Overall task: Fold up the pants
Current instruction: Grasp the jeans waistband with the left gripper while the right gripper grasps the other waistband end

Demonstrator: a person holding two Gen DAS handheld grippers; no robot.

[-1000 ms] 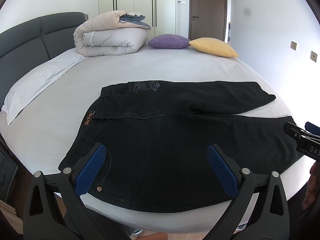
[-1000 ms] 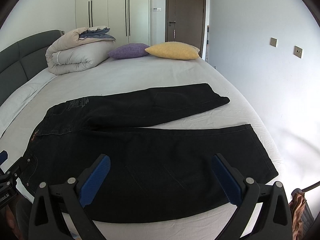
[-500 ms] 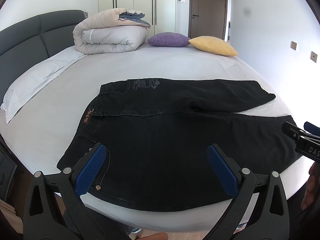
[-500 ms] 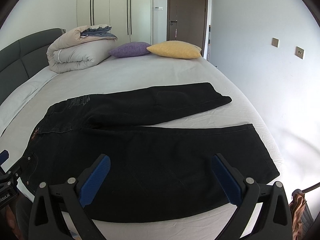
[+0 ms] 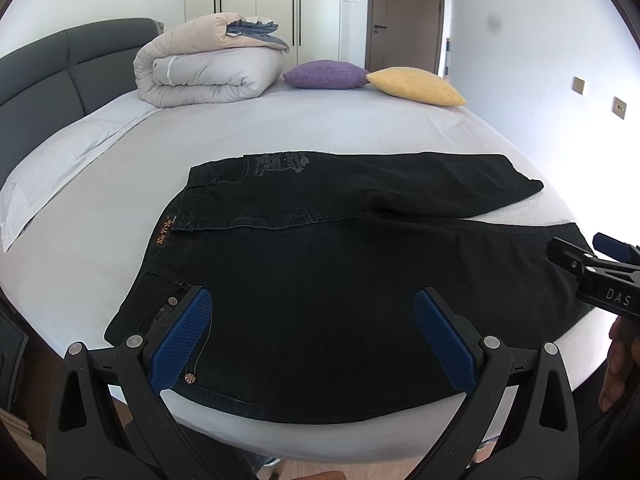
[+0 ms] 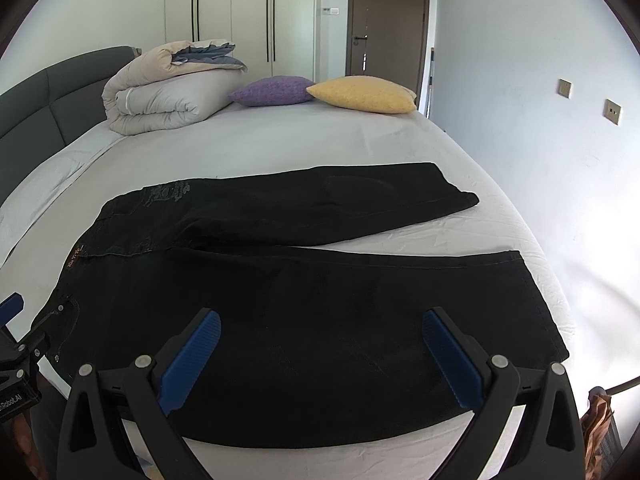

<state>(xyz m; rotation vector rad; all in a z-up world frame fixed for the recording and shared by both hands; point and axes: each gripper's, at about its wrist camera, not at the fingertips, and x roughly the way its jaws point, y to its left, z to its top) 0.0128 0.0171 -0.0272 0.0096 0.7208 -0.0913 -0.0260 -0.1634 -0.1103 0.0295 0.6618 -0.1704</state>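
Observation:
Black pants (image 5: 320, 264) (image 6: 280, 292) lie flat on the white bed, waistband to the left, legs spread to the right. The far leg (image 6: 320, 204) angles away; the near leg (image 6: 400, 304) runs along the front edge. My left gripper (image 5: 312, 320) hovers open over the waist and hip area near the front edge, blue pads wide apart, nothing between them. My right gripper (image 6: 320, 344) hovers open over the near leg. The right gripper's tip (image 5: 592, 268) shows at the left wrist view's right edge.
A rolled duvet (image 5: 208, 68), a purple cushion (image 5: 326, 74) and a yellow cushion (image 5: 416, 86) sit at the far end of the bed (image 5: 320, 128). A grey headboard (image 5: 48, 76) lies left. A white wall with switches (image 6: 612, 112) stands right. Floor lies below the front edge.
Both grippers have crept slightly forward over the pants and stay open. The pants have not moved.

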